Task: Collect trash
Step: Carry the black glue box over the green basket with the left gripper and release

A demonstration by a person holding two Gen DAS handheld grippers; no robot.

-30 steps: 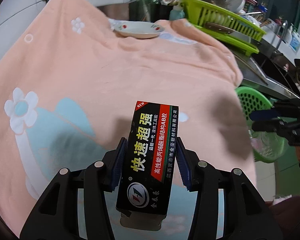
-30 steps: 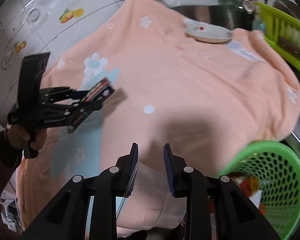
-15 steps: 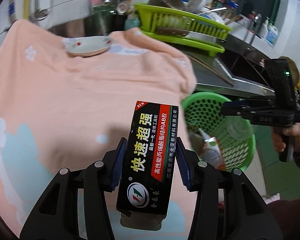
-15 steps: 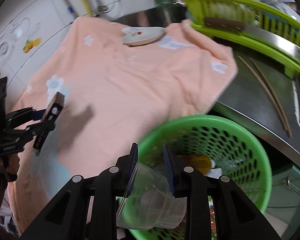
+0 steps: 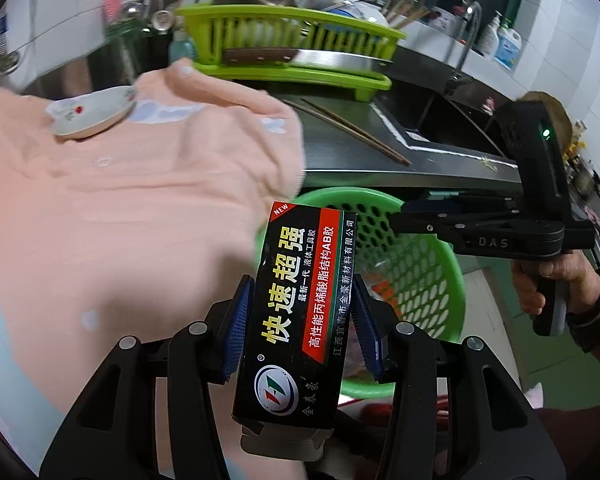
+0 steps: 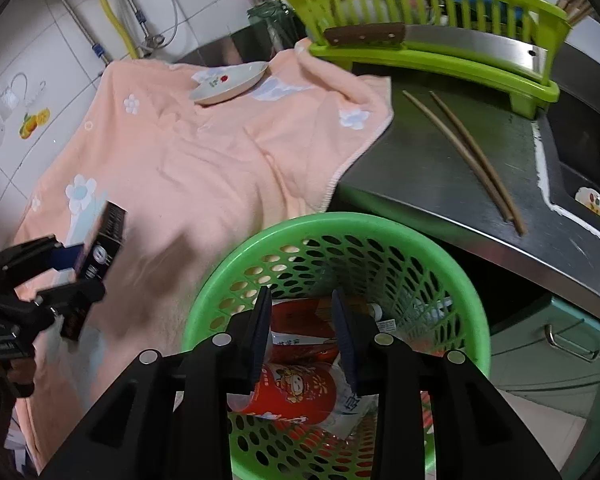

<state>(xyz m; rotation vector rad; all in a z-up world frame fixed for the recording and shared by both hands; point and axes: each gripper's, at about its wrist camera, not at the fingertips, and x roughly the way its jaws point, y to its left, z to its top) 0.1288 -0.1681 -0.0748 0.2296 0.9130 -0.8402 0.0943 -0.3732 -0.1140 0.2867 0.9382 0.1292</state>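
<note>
Box [image 5: 300, 312] between left hand-held gripper [image 5: 302, 328] pads.

Left gripper [image 5: 302, 322]: I see my blue pads clamped on a black glue box [image 5: 300, 312].
Basket [image 5: 436, 272]: green, perforated, just past the box.
Right gripper [image 5: 404, 220]: reaches in over the basket rim, gripped by a hand [image 5: 552, 284].
Cloth [image 5: 120, 208]: peach, bearing a saucer [image 5: 92, 114].

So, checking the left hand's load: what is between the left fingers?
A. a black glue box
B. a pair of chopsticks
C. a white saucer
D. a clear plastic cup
A: the left gripper is clamped on the black box, near the green basket.
</note>
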